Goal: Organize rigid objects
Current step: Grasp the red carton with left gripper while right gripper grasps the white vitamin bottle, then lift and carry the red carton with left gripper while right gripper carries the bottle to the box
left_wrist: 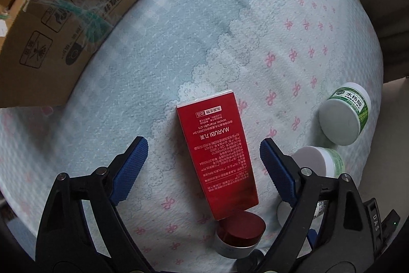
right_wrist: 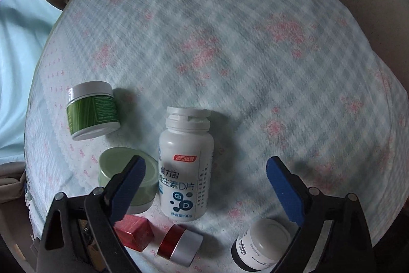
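Nothing appears sorted yet; all items are seen lying loose on the cloth (left_wrist: 153, 55). The left gripper (left_wrist: 203, 157) is held wide open, empty, straddling the red box (left_wrist: 217, 157), a red-capped jar (left_wrist: 240, 234) at its near end. The right gripper (right_wrist: 205, 181) is likewise wide open, empty, over the white bottle (right_wrist: 185, 168). A cardboard box (left_wrist: 64, 17) is shown only by the left view; the bottle, green-lidded tin (right_wrist: 127, 170) and black-and-white jar (right_wrist: 260, 247) are clear only in the right view
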`<state>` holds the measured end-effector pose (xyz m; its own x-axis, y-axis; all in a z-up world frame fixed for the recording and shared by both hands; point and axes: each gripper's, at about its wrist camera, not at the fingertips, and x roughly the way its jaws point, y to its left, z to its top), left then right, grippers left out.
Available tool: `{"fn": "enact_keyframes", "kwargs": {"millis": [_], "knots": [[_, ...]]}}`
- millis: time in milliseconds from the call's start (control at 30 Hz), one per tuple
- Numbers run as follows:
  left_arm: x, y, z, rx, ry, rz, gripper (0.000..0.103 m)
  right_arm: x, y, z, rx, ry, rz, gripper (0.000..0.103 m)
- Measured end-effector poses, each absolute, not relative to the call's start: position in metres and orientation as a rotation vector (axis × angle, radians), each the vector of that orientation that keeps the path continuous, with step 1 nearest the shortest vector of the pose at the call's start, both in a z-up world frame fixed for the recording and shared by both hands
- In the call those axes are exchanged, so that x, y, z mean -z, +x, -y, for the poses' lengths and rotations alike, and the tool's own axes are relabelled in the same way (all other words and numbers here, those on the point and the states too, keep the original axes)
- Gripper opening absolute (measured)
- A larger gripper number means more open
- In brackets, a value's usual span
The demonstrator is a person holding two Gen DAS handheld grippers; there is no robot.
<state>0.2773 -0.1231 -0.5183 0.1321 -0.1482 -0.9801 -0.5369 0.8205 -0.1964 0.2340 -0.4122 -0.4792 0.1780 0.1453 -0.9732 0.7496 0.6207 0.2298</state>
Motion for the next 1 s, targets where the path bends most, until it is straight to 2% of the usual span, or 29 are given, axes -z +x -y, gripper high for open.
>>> {"fn": "enact_keyframes", "kwargs": {"millis": [167,233,367,467,600,1000], "knots": [[0.534,0.281,0.132,-0.318,-0.594,-1.475,0.077,0.498,0.244,0.407,0.514,0.864,-1.405,0.076],[0.542,0.282,0.135,-0.319,-0.604,-1.495,0.062,0.504,0.246,0.405,0.52,0.874,-1.424,0.07],[0.552,0.283,0.134,-0.333,-0.628,-1.508,0.058,0.51,0.246,0.403,0.552,0.87,-1.44,0.065],[0.553,0.284,0.135,-0.31,-0.635,-1.501,0.048,0.511,0.249,0.399,0.561,0.856,-1.442,0.062],[0.552,0.287,0.133,-0.295,-0.641,-1.503,0.047,0.504,0.267,0.384,0.551,0.843,-1.435,0.047],[0.533,0.293,0.123,-0.251,-0.653,-1.459,0.041,0.492,0.264,0.382,0.544,0.897,-1.383,0.046]]}}
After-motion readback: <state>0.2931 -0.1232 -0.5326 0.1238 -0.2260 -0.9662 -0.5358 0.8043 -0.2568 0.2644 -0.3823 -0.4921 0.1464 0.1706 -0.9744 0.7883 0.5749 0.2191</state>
